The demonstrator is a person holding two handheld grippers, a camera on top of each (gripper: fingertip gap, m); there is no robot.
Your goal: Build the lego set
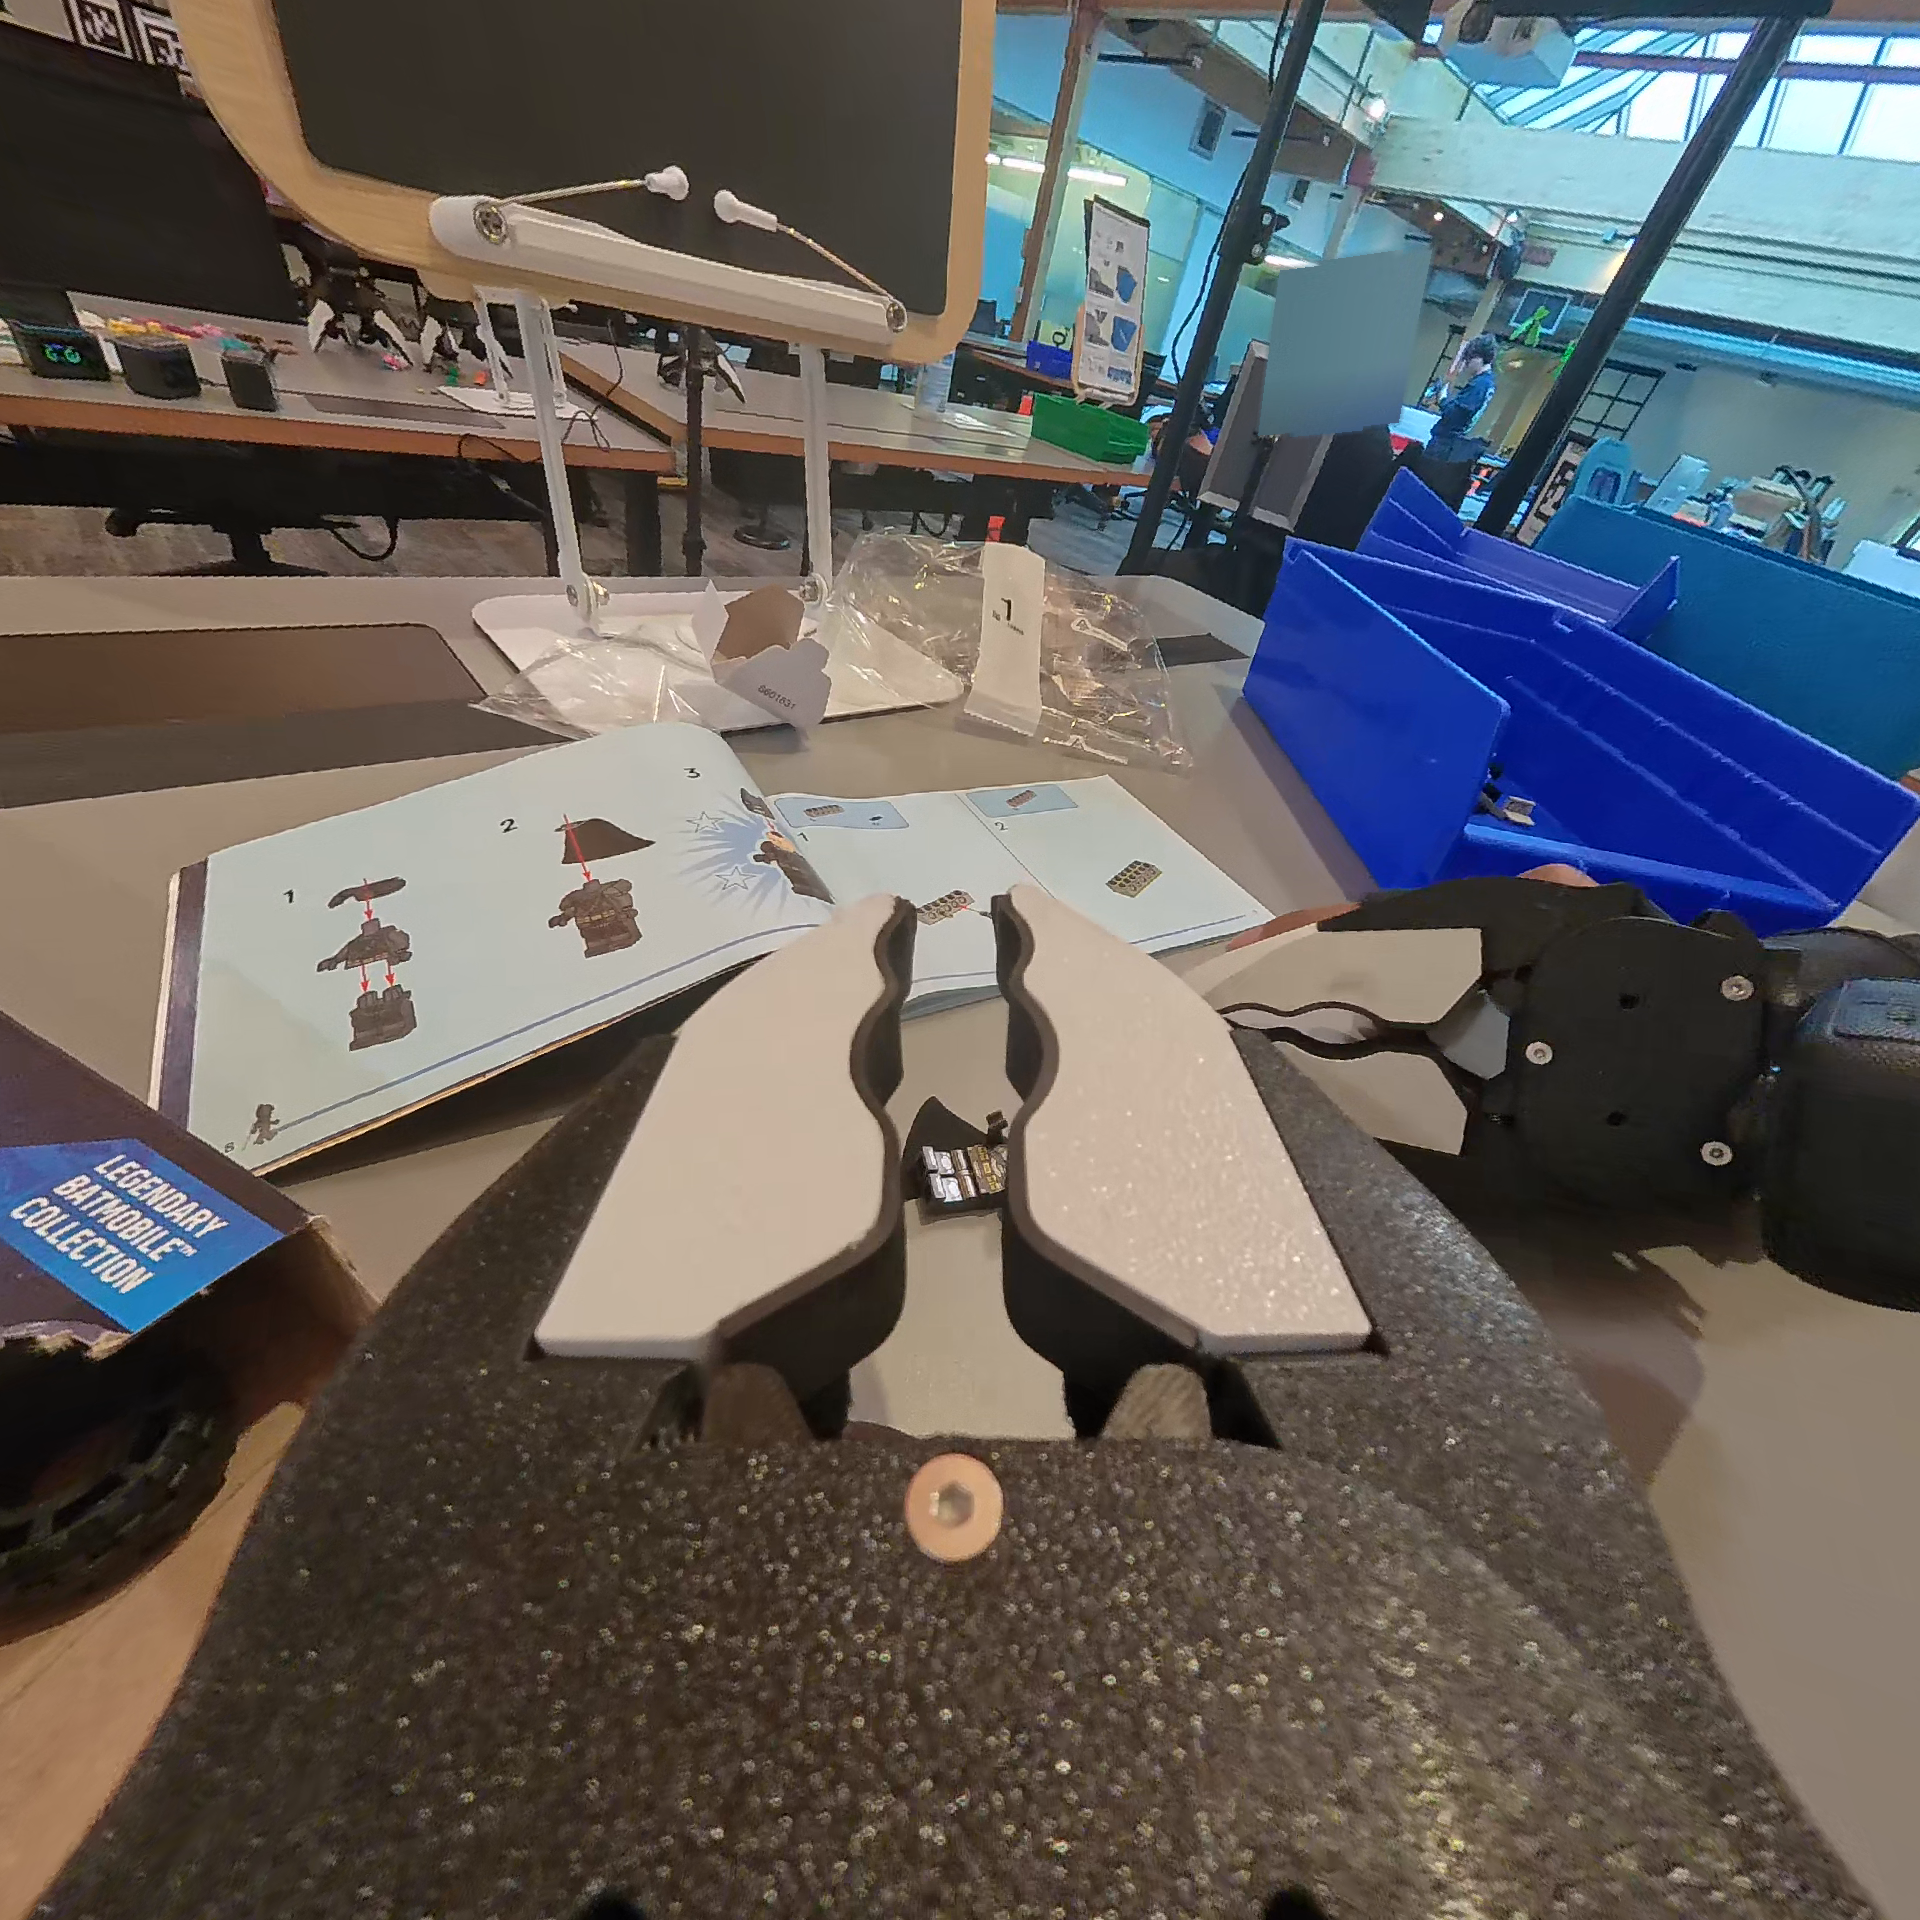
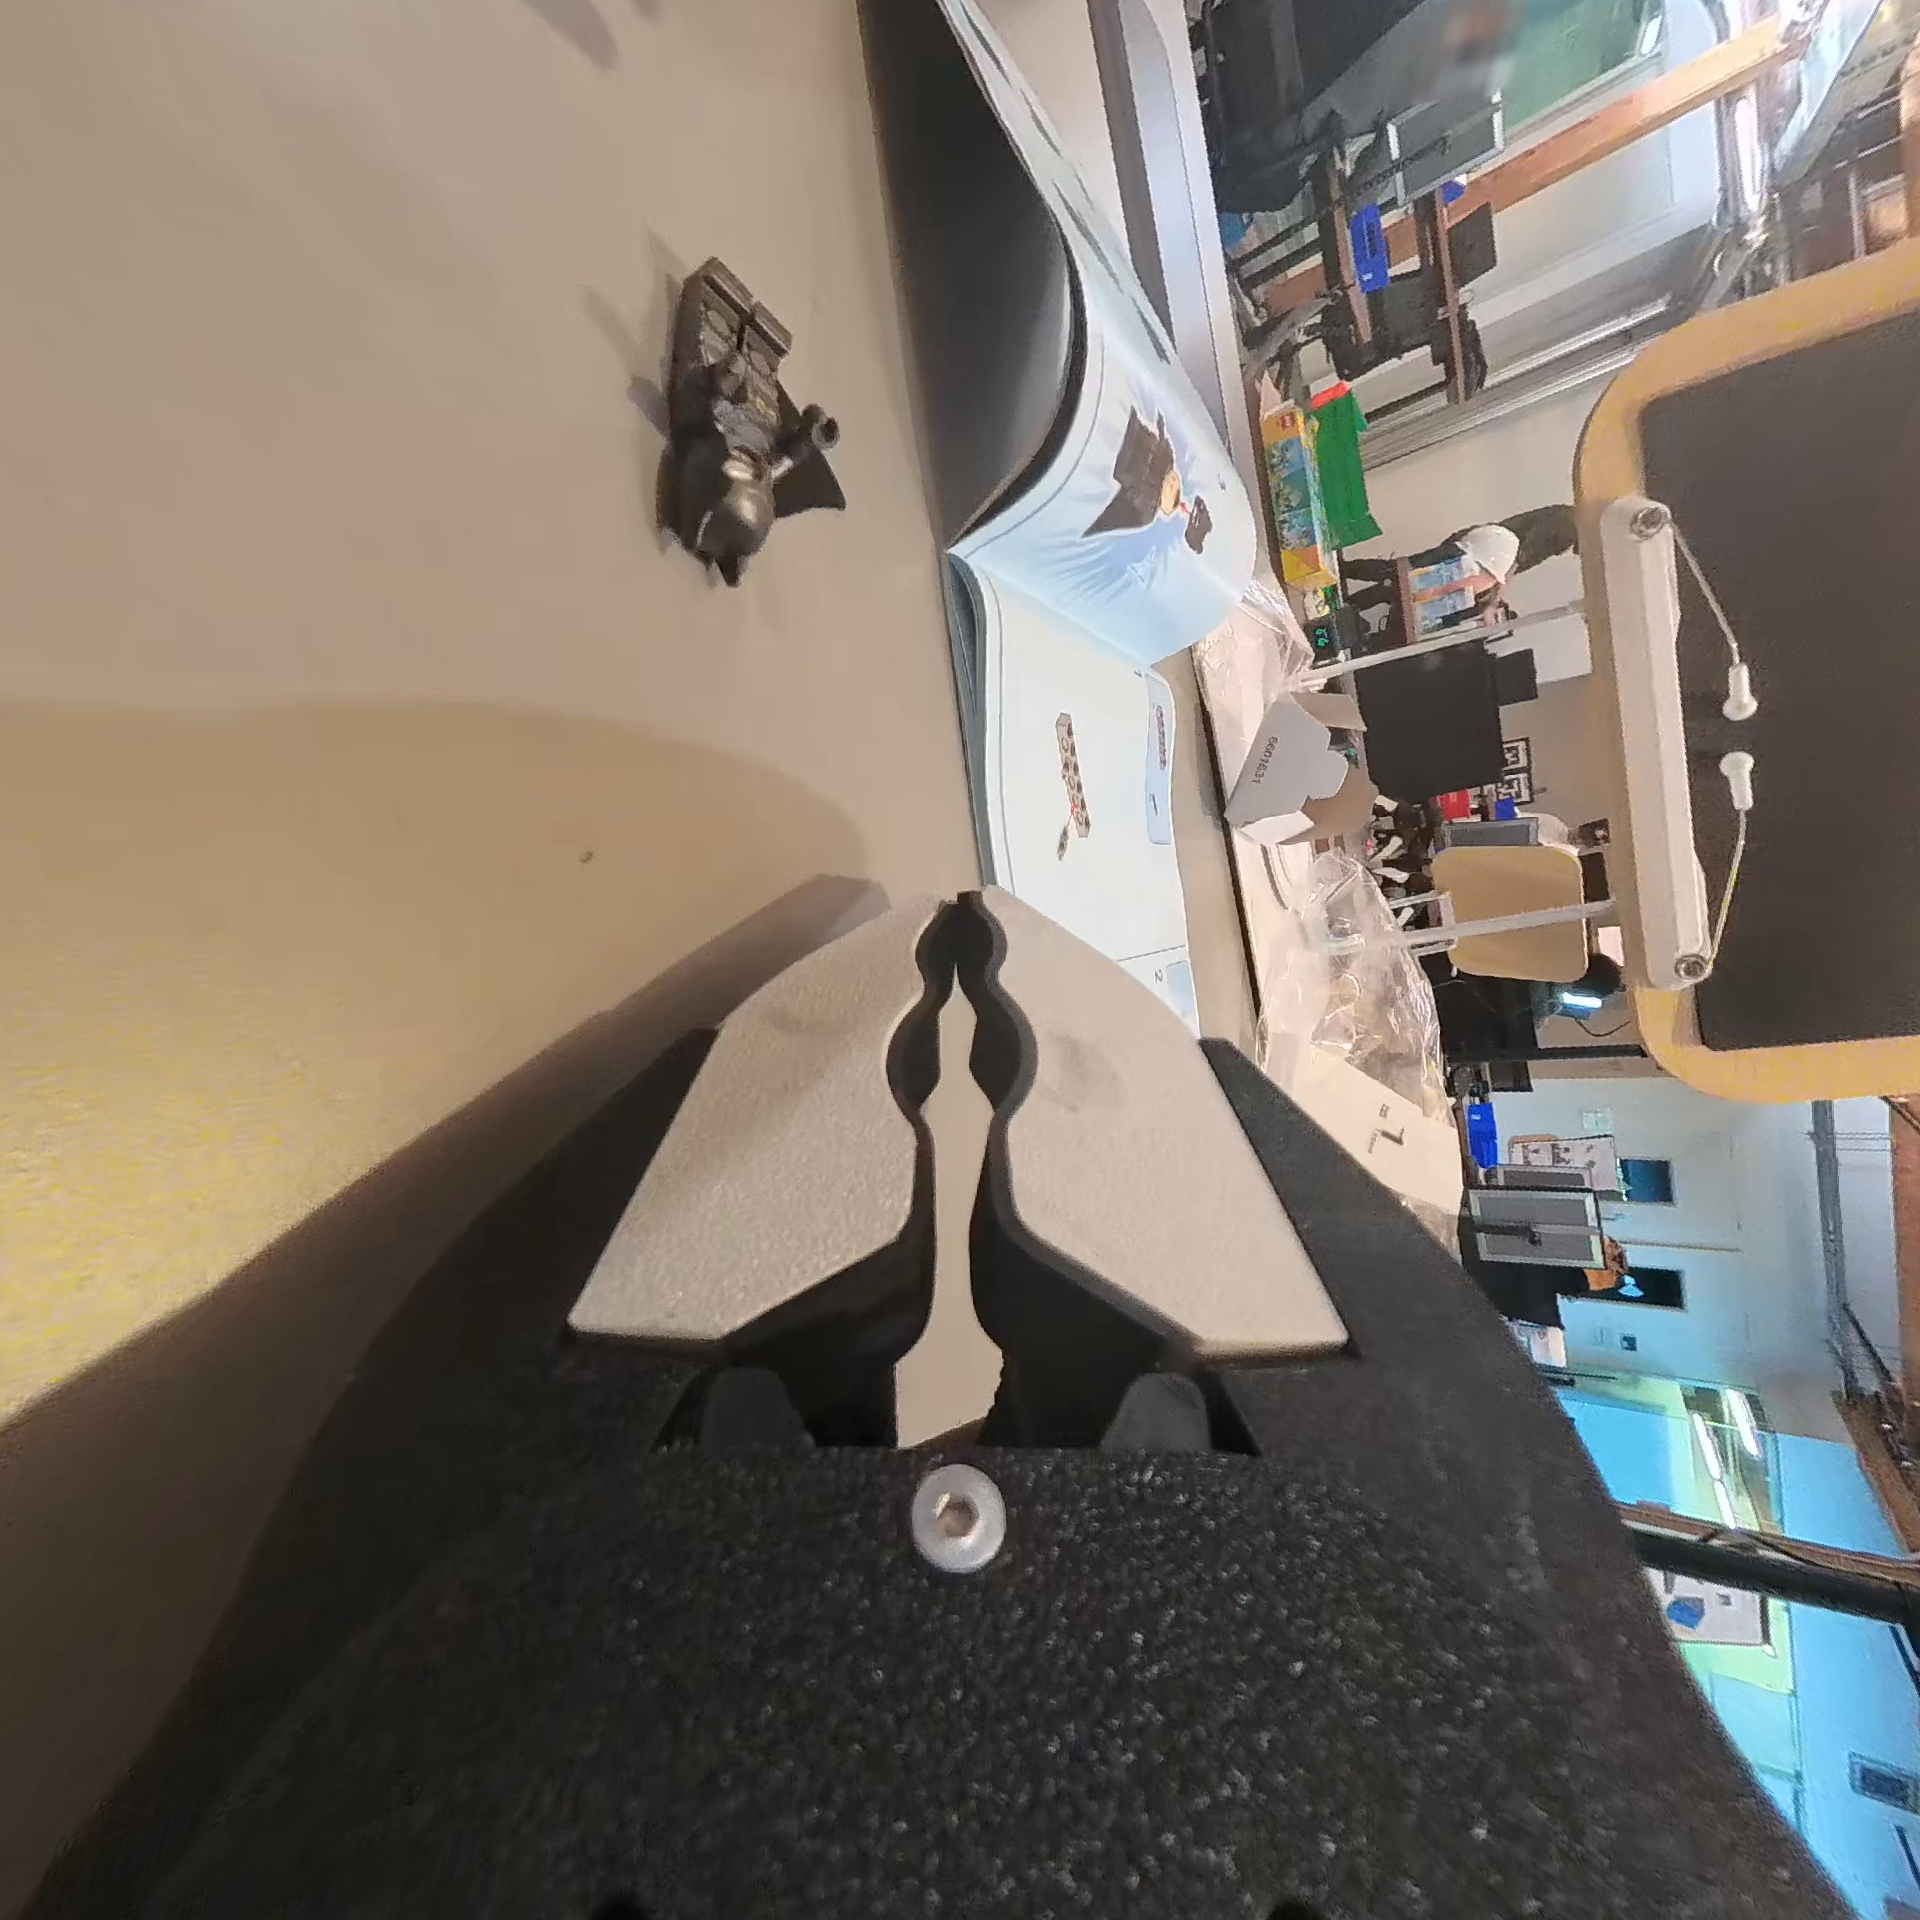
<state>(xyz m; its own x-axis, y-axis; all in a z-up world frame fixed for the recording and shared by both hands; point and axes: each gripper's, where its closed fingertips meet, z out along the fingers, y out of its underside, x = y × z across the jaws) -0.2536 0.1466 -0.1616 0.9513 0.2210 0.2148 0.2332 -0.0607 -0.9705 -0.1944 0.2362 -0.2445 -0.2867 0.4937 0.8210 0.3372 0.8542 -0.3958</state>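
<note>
Left wrist view: left gripper (image 1: 954, 914) jaws narrowly parted over a dark toy figure (image 1: 961, 1169) lying untouched on the worktop (image 1: 1714, 1455); right gripper (image 2: 958, 914) jaws closed on nothing, beside the open booklet (image 1: 520, 914).

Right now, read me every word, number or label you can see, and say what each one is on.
I don't read writing out, so here is what carries it, one item a line.
Open instruction booklet: step numbers beside the drawings.
Dark box at the left: blue label with white lettering.
White carton: a short printed number.
White paper strip: one large numeral.
Distant poster: too small to read.
</note>
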